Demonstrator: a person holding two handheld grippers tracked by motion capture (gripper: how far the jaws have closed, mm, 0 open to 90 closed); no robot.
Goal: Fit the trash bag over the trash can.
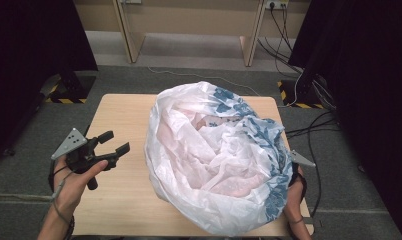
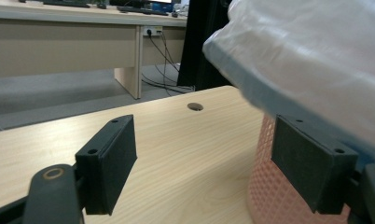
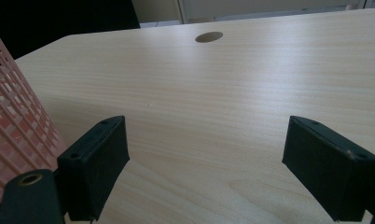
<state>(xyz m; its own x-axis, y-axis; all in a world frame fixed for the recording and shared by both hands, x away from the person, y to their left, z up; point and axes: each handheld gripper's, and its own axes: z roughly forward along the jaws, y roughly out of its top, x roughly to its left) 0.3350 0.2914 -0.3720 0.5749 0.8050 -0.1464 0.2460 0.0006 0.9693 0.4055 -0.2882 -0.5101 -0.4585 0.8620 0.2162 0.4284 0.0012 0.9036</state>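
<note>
Hovering with jaws apart: left gripper (image 1: 113, 142) just beside white-and-blue plastic bag (image 1: 214, 160) over pink mesh basket (image 2: 279, 196) (right gripper (image 3: 206, 172) likewise, opposite side).

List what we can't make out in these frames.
- Pink mesh basket: high view, covered by the plastic bag; its rim and contents are hidden.
- Right claw: high view, behind the bag; its grey plate peeks out.
- Bag's blue print: too crumpled to read.
- Left gripper view: bag close up and blurred.
</note>
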